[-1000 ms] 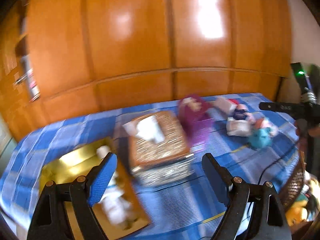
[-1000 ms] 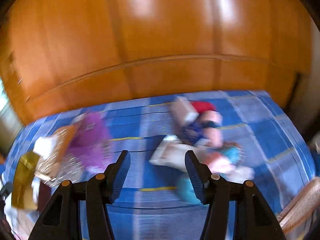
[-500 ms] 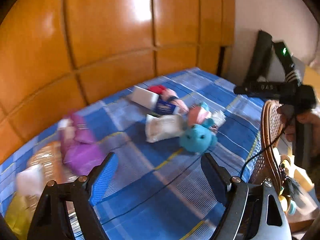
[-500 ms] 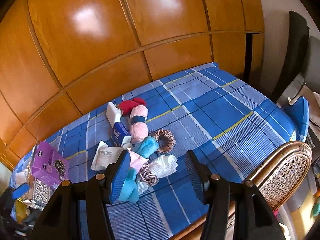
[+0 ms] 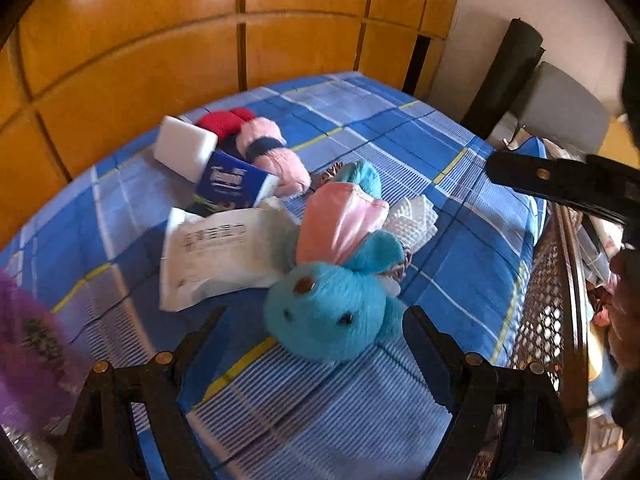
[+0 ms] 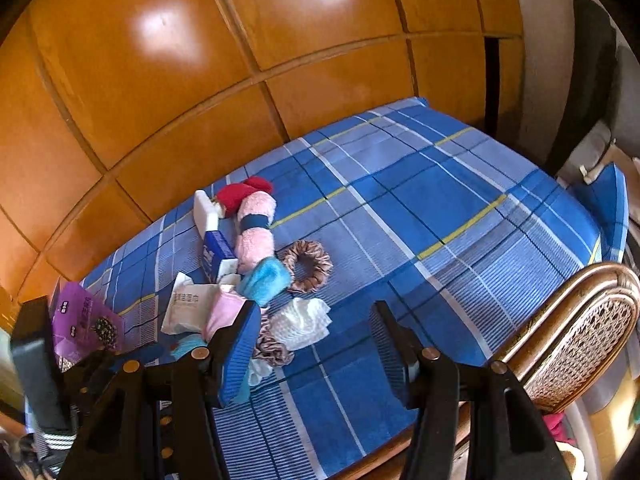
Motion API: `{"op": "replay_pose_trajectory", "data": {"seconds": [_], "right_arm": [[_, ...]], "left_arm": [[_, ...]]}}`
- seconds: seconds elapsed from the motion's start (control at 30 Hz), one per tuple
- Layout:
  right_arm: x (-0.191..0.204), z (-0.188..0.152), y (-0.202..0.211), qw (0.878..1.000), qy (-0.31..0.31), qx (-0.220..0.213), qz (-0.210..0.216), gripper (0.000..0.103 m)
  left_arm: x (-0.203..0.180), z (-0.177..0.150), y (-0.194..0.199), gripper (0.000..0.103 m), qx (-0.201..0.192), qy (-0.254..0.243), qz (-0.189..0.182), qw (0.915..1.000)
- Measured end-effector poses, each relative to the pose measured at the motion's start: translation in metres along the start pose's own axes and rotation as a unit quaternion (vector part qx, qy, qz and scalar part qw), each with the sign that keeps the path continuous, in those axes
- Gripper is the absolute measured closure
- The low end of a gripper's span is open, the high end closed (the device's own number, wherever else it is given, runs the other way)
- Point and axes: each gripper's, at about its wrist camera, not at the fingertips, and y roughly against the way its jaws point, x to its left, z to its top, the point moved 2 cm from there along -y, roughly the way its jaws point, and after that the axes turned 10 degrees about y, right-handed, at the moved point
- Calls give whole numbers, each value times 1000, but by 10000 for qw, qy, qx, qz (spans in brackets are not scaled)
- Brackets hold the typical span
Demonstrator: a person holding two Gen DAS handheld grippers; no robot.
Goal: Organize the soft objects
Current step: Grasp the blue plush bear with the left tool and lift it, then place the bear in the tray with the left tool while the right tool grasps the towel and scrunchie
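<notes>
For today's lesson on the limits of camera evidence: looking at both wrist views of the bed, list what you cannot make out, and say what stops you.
- Blue plush toy: in the right wrist view, mostly hidden behind a finger of the right tool.
- Purple box: left wrist view, blurred and cut by the left edge; its print is unreadable.
- White packet: its lettering is too blurred to read.
- Satin scrunchie: partly behind the same finger.

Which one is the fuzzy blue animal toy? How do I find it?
Look at the blue checked cloth and its pile of soft things. The blue plush toy lies at the pile's near edge, against the white packet. Only it has a face with dark eyes.
</notes>
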Motion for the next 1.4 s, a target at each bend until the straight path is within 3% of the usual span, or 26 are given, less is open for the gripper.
{"op": "replay_pose_trajectory", "data": {"seconds": [0.13, 0.17, 0.27, 0.43, 0.6, 0.87, 1.03, 1.17, 1.27, 1.4], "right_arm": [[-6, 0, -7, 9999, -72, 133, 16, 46], [-7, 0, -9, 9998, -87, 170, 43, 46], [-4, 1, -15, 9994, -100, 331, 79, 46], [14, 1, -36, 9962, -2, 827, 284, 46], [37, -3, -70, 9860, -16, 1643, 284, 46], [43, -11, -115, 9696, -671, 2354, -84, 46], [39, -11, -121, 9700, -779, 2274, -365, 46], [39, -12, -127, 9702, -759, 2268, -390, 47], [44, -9, -129, 9719, -677, 2227, -342, 60], [50, -8, -130, 9727, -521, 2245, -281, 62]], "left_arm": [[1, 5, -30, 21, 275, 59, 26, 9996], [4, 4, -38, 36, 428, 159, -123, 9989], [15, 2, -30, 42, 320, 490, -393, 9975], [37, -9, -2, 43, 131, 841, -498, 9951], [54, -13, 20, 43, -74, 1063, -376, 9936], [71, 33, 60, 42, -571, 1390, -117, 9886], [101, 81, 96, 42, -1031, 1826, 82, 9777], [139, 112, 132, 42, -1535, 2064, 544, 9648], [178, 112, 160, 42, -1823, 2308, 1029, 9502], [226, 85, 196, 42, -2053, 2687, 1482, 9293]]}}
